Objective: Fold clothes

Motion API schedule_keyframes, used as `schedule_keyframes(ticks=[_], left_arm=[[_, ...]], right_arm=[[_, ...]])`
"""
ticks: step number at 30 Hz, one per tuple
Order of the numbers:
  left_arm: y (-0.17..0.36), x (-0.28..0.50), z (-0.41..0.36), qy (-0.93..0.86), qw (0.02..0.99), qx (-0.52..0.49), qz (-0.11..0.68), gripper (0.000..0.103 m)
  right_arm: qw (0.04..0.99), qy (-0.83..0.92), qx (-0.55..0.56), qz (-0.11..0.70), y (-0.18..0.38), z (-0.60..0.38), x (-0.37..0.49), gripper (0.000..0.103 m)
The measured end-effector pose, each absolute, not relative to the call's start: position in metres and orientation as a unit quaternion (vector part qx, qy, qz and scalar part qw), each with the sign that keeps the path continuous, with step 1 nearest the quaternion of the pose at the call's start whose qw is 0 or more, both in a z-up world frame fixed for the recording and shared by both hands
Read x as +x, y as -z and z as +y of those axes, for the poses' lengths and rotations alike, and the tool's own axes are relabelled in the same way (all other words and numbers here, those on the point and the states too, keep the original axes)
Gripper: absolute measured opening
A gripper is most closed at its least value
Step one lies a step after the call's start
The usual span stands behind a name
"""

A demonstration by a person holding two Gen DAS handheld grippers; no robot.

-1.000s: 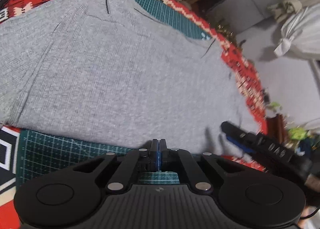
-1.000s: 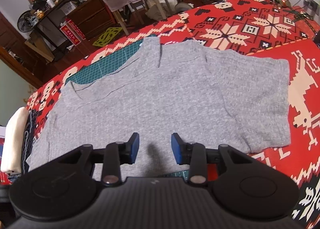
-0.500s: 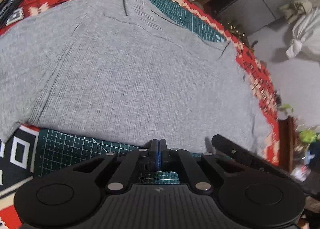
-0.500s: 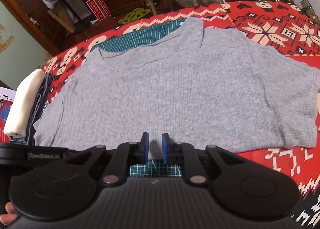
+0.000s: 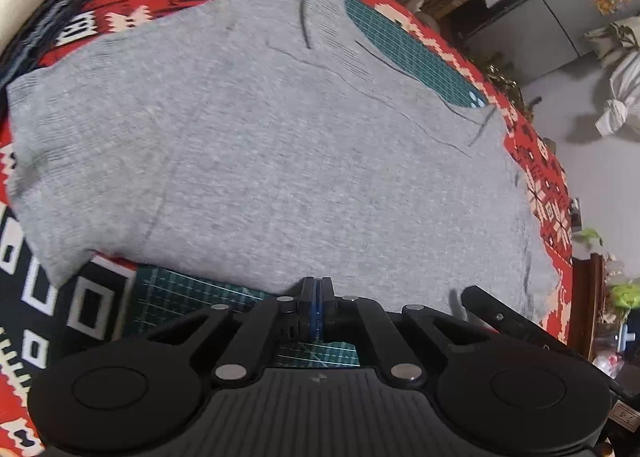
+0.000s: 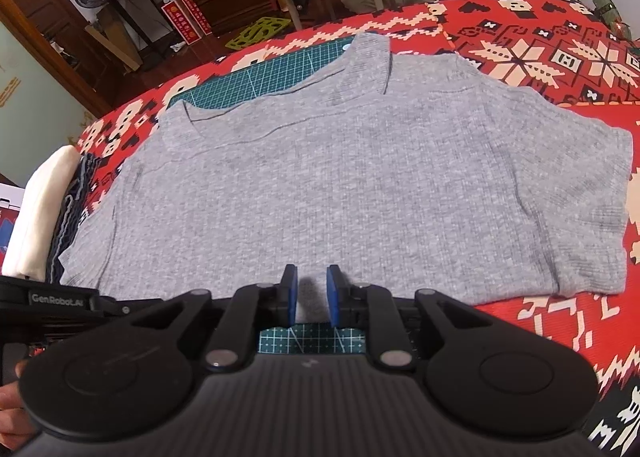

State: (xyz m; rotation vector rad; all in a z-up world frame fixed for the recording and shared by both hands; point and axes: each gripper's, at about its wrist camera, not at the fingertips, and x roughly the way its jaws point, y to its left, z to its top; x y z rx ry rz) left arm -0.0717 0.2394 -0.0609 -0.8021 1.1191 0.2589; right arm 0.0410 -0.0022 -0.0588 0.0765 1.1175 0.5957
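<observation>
Grey and soft, the shirt (image 6: 344, 185) lies spread out flat on the desk, on top of a red patterned cloth (image 6: 540, 57) and a green cutting mat (image 6: 256, 85). Its neck opening points to the far side, where a strip of the mat shows behind it. One short sleeve (image 6: 580, 209) lies out to the right in the right wrist view, over the red cloth. The bottom edge of the shirt is on the near side, close to both grippers. The left gripper (image 5: 316, 297) sits at that near edge, with a bit of the mat showing just under it. Its jaws are pressed tight together, and I cannot tell if any cloth is pinched between them. The right gripper (image 6: 311, 293) is also at the near edge of the shirt, further along. Its jaws have a small gap and are opening a little. Grey cloth shows in the gap between the blue pads (image 6: 333, 297), but the pads do not look like they are squeezing it. In the left wrist view the dark arm of the right gripper pokes in from the lower right, resting near the corner of the shirt. A folded white cloth (image 6: 36, 217) and something dark and knitted (image 6: 68, 209) lie at the left end of the desk, just beside the other sleeve. A bit of a hand (image 6: 12, 409) shows at the bottom left corner of the right wrist view.
</observation>
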Motion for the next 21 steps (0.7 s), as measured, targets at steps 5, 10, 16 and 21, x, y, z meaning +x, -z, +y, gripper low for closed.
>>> schedule_keyframes(ticks=[5, 10, 16, 21], left_arm=[[0.061, -0.076, 0.253, -0.133, 0.758, -0.384, 0.51, 0.001], [0.062, -0.08, 0.262, -0.142, 0.748, -0.395, 0.514, 0.001], [0.057, -0.085, 0.269, -0.163, 0.75, -0.382, 0.515, 0.002], [0.056, -0.09, 0.281, -0.183, 0.746, -0.381, 0.515, 0.002]], right_arm=[[0.806, -0.274, 0.037, 0.523, 0.06, -0.003, 0.043, 0.019], [0.806, -0.271, 0.039, 0.524, 0.061, -0.004, 0.045, 0.019], [0.805, -0.267, 0.04, 0.528, 0.062, -0.004, 0.046, 0.02], [0.806, -0.265, 0.041, 0.527, 0.063, -0.005, 0.047, 0.02]])
